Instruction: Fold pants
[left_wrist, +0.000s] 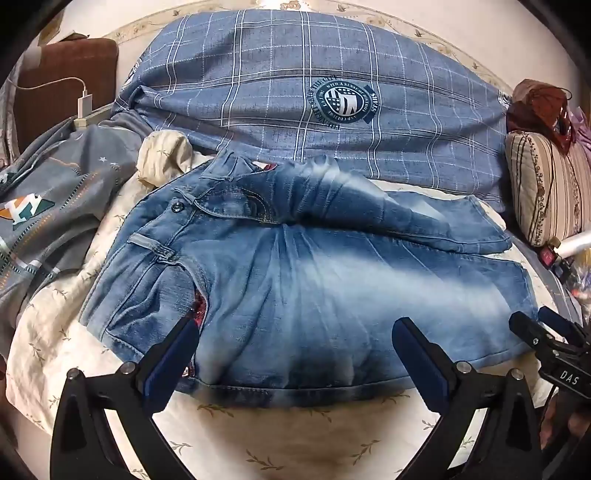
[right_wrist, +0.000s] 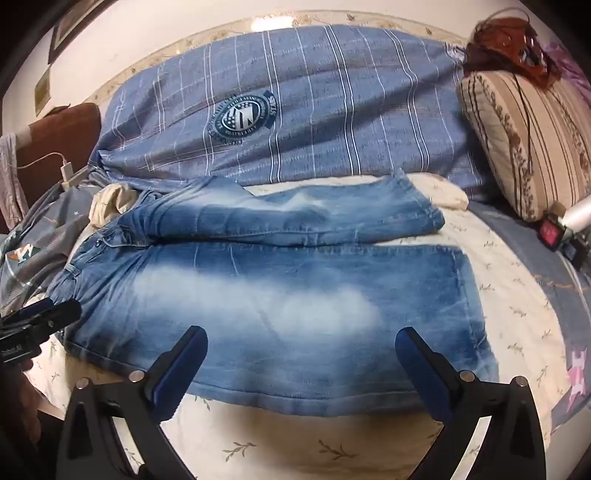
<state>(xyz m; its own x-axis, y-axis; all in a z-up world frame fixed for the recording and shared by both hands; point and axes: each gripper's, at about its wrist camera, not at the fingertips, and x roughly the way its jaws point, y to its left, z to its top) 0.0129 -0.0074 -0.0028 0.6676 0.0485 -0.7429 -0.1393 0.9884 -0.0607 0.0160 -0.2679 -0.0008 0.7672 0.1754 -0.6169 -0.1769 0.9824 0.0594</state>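
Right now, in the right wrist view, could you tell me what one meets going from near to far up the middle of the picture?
Right gripper with jaws open → cream leaf-print sheet → near leg of the jeans → far leg of the jeans → blue plaid pillow → wall.

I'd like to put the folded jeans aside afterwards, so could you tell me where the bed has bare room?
Bare cream sheet shows in front of the jeans, and right of the leg hems toward the striped pillow. The left is crowded by a grey quilt, the back by a plaid duvet.
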